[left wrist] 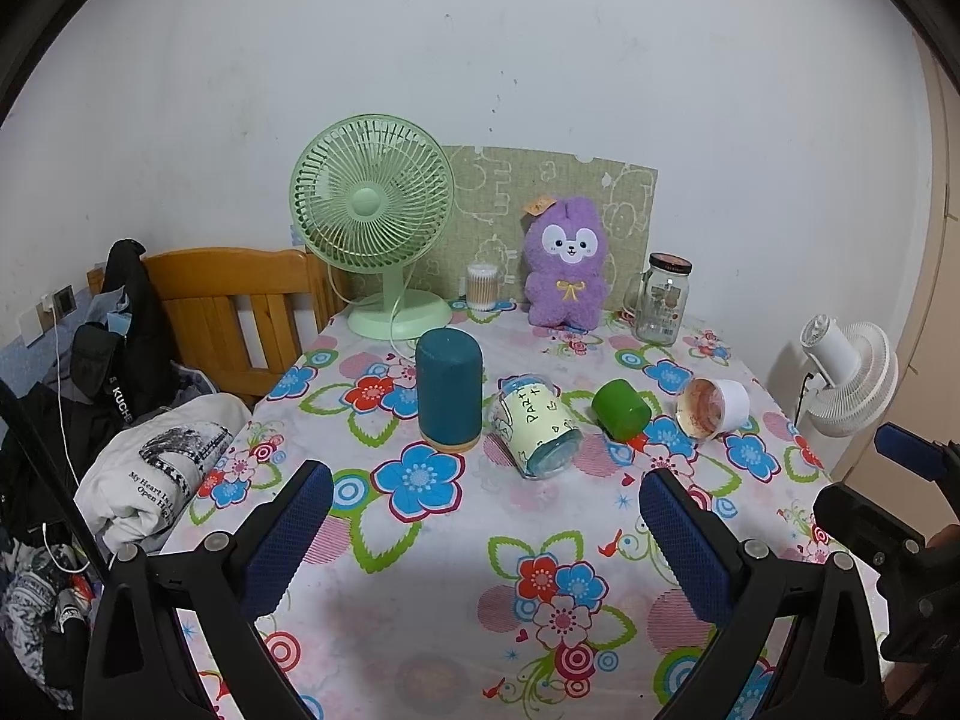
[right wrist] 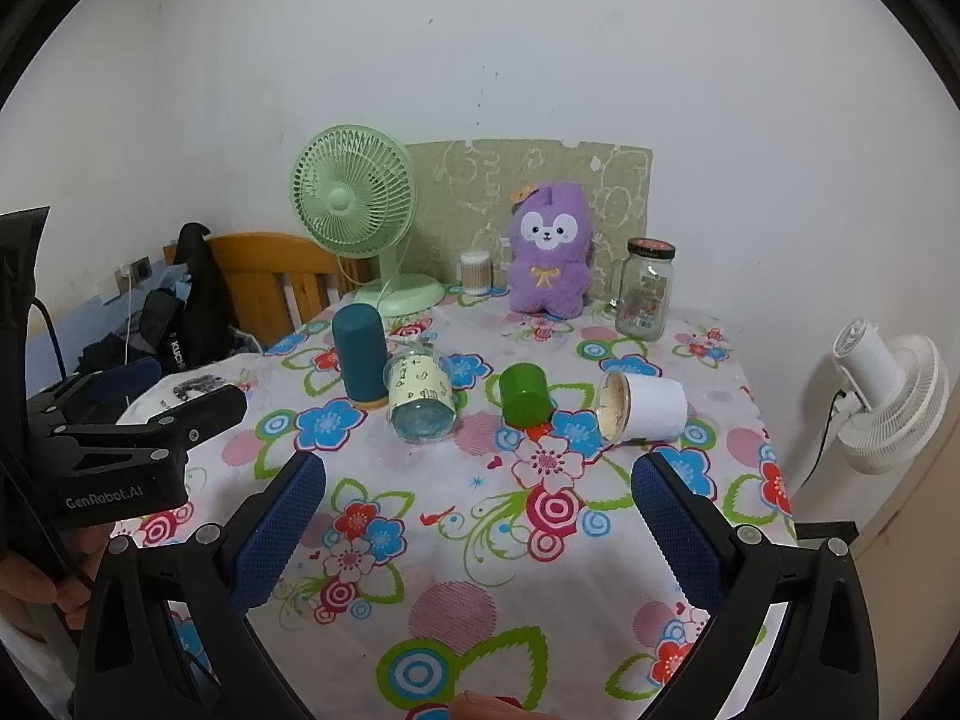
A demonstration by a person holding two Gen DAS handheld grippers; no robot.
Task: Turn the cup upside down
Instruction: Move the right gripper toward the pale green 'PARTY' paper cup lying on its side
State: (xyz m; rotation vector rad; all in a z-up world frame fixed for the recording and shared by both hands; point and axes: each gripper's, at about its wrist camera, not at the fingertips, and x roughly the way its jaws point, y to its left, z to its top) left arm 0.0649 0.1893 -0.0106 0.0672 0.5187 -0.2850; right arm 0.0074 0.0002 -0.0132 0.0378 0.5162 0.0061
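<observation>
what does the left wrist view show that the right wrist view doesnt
Only the left wrist view shows the folded white printed shirt in full and the white cup's reddish-stained inside. Only the right wrist view shows the GenRobot.AI lettering on the left tongs. Both share the upright teal cup, the clear party cup and green cup on their sides, and the green fan.

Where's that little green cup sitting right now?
In both wrist views the green cup lies on its side mid-table, between the clear party cup to its left and the white cup to its right.
</observation>
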